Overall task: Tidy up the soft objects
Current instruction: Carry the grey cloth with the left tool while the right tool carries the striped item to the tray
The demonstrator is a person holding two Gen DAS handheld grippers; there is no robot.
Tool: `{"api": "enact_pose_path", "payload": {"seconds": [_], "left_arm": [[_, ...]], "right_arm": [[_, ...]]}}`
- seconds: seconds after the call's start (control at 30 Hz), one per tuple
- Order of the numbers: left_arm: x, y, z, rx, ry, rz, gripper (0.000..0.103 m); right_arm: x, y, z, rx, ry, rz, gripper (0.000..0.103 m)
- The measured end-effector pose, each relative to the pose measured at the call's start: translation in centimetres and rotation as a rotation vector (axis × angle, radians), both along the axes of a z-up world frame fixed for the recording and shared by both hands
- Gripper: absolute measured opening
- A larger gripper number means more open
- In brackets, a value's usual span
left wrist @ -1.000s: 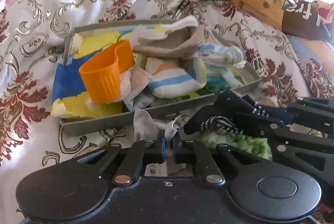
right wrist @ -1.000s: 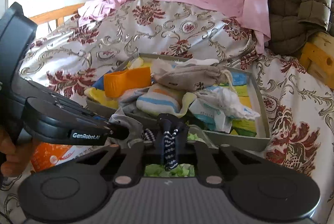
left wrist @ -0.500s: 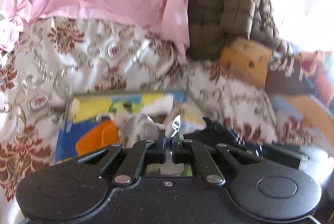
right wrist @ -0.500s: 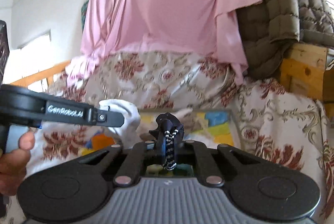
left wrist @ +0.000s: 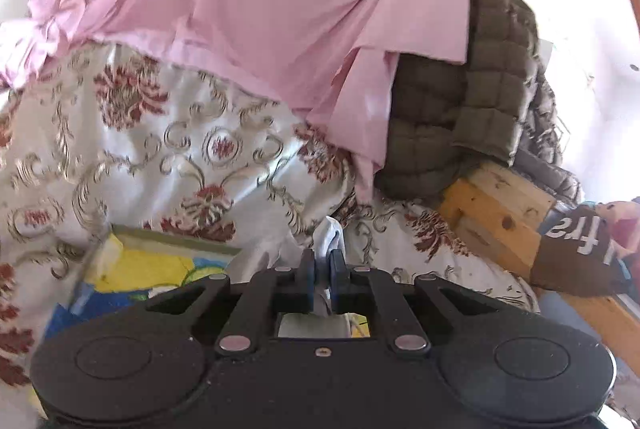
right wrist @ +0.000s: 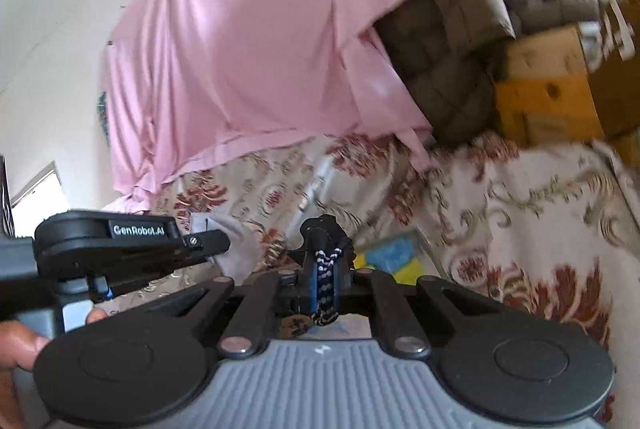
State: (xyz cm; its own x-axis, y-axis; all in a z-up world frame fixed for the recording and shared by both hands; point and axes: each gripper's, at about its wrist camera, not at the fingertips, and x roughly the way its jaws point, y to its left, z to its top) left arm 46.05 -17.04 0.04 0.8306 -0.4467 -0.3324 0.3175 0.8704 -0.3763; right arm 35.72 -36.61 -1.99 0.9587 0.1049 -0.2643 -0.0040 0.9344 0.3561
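Lining the tray point(left wrist: 176, 243), a yellow-blue cloth point(left wrist: 140, 271)

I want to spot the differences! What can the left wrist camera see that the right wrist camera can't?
Only the left wrist view shows the left gripper shut on a white cloth from behind, and a brown item with white letters. Only the right wrist view shows the right gripper shut on a dark sock with white dots, and a hand. Both show the pink sheet, flowered bedspread, quilted brown blanket and tray.
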Motion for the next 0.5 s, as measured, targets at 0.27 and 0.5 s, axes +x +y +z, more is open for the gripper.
{"api": "enact_pose_path", "payload": {"seconds": [0.27,0.5], "left_arm": [[1.8,-0.2,-3.2,0.068,0.143,0.000,0.010],[2.2,-1.1,-4.8,0.133,0.211,-0.022,0.012]], "right_arm": [[1.7,-1.7,-2.3,0.081,0.158,-0.023,0.011],[2.1,-1.7,-3.3,0.070,0.233,-0.035,0.018]]}}
